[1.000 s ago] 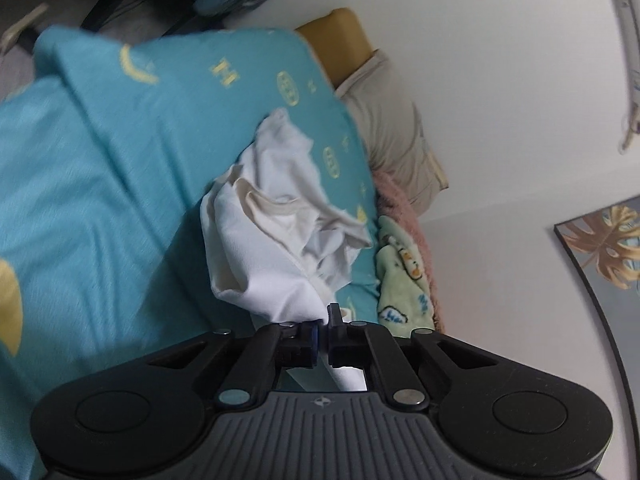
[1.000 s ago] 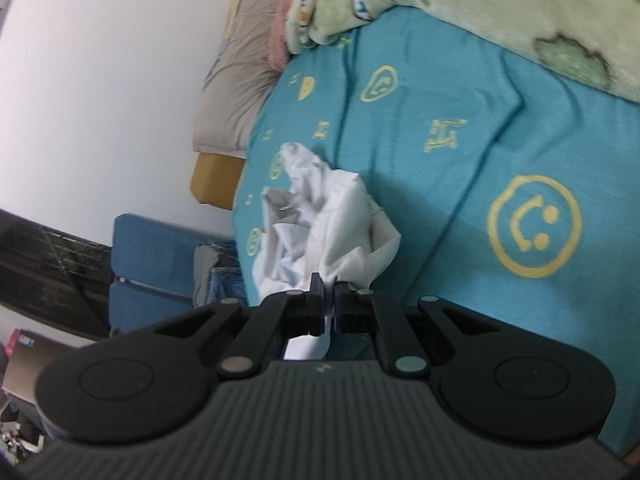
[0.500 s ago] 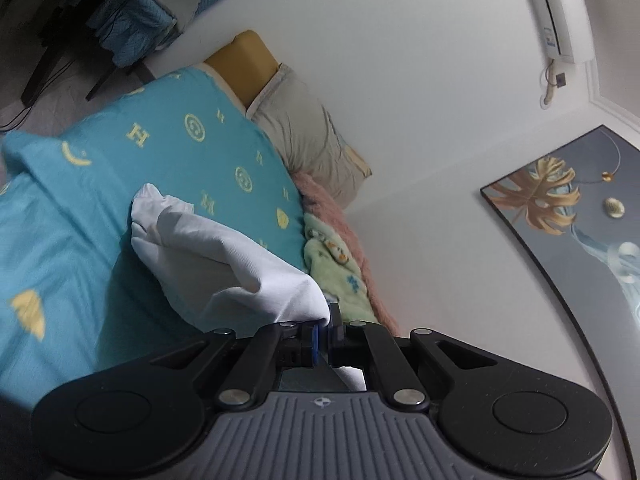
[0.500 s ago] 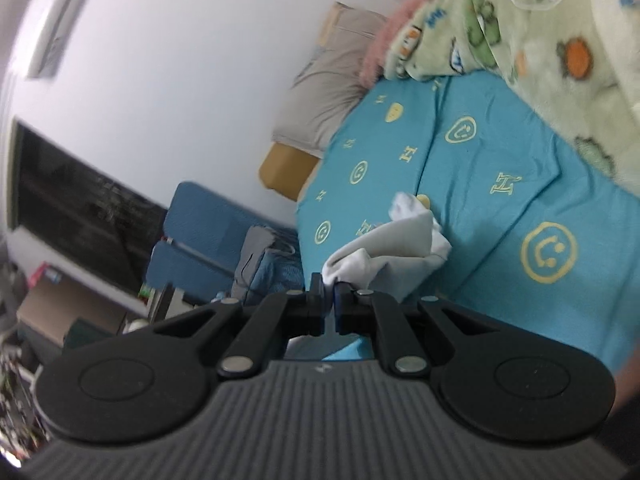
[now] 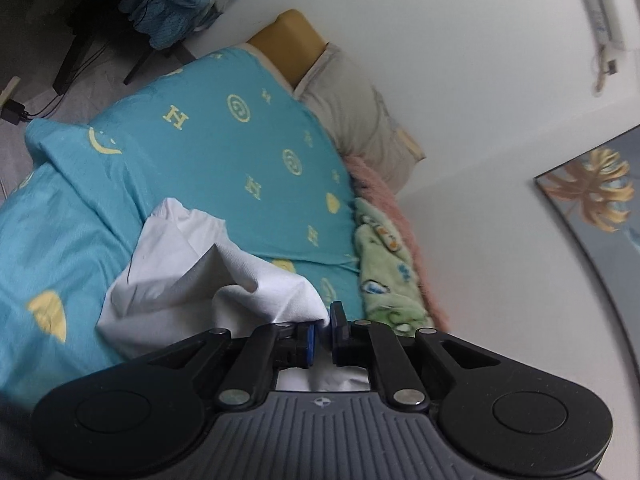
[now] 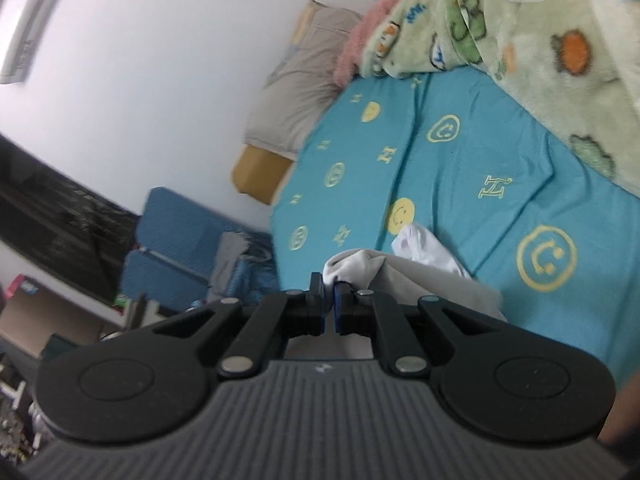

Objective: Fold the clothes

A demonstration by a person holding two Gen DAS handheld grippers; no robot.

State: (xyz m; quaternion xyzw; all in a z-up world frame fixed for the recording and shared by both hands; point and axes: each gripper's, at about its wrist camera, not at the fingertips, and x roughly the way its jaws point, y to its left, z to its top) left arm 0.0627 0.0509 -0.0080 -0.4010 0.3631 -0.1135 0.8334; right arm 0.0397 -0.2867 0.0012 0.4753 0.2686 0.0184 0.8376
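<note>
One white garment (image 5: 188,268) is in play, bunched and creased, part lifted off the teal bedsheet (image 5: 224,160) and part trailing onto it. We note the left gripper (image 5: 323,330) pinching a fold of the cloth between its blue-padded fingers, nearly pressed together. The right gripper (image 6: 329,304) is likewise drawn in close on a rolled edge of the same garment (image 6: 424,264); from that view the cloth looks grey in shadow, so we cannot say which hem or corner it holds.

Step in hand, as we judge it: the garment is held up at two points, neither spread flat nor folded. That fits either opening it out for laying flat or carrying one edge over onto another; these views do not settle which.

The next move calls for tension kept even between both grips, so the fabric hangs without twisting, and for bare sheet to lay it on.

Outward: a green patterned blanket (image 6: 520,28) and a beige pillow (image 5: 360,120) lie by the white wall (image 5: 460,60).
</note>
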